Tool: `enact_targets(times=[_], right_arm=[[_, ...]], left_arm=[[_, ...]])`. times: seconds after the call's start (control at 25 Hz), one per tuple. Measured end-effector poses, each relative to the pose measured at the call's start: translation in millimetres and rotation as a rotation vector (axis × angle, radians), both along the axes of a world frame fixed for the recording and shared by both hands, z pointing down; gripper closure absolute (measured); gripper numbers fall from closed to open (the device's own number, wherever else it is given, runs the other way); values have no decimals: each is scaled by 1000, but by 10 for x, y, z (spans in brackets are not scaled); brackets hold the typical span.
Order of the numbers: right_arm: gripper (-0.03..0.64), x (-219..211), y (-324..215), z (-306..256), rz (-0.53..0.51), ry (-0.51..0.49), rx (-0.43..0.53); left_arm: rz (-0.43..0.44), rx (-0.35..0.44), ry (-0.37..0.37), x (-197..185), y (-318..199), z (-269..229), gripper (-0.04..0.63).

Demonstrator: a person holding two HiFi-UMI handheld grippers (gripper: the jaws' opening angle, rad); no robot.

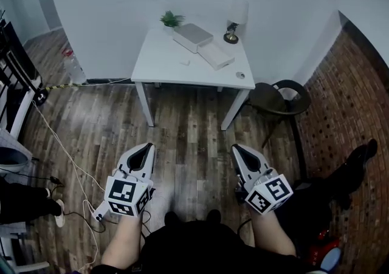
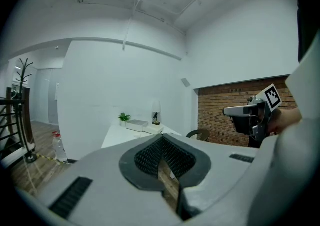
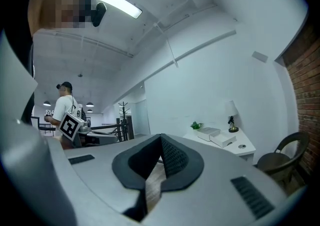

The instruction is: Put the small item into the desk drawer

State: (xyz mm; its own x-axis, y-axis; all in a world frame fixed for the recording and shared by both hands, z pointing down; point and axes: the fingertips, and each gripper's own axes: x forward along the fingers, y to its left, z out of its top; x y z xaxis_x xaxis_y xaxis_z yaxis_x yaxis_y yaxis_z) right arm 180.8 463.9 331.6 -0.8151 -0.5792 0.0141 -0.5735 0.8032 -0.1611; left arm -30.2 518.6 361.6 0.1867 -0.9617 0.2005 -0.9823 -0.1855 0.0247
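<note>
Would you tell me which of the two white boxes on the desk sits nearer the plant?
The greyer box, right beside the plant; the whiter box lies farther.

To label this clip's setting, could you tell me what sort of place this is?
Probably a small office or study: a white desk against the wall with a lamp and potted plant, and a dark chair beside it.

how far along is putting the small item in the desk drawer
Done: nothing visible so far. In hand: nothing; the left gripper and right gripper are both shut and empty, over the floor short of the desk. A small white item lies on the desk top, and no drawer shows open. Left: reach the desk, open the drawer, pick up the item, put it in.
</note>
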Motion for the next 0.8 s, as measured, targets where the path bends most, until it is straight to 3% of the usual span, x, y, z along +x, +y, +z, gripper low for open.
enact_targets(times=[0.28,0.52,0.8], right_arm=[[614,-537,249,51,19,9,-2],[614,-845,267,96,-30,11,-1],[614,-1190,-205,265,-71,-3,-42]], left_arm=[[-28,-4,-5,-720,312,50,586],[-22,-22,14,-950,308,155,586],[-12,-56,9,-1123,-42,210,586]])
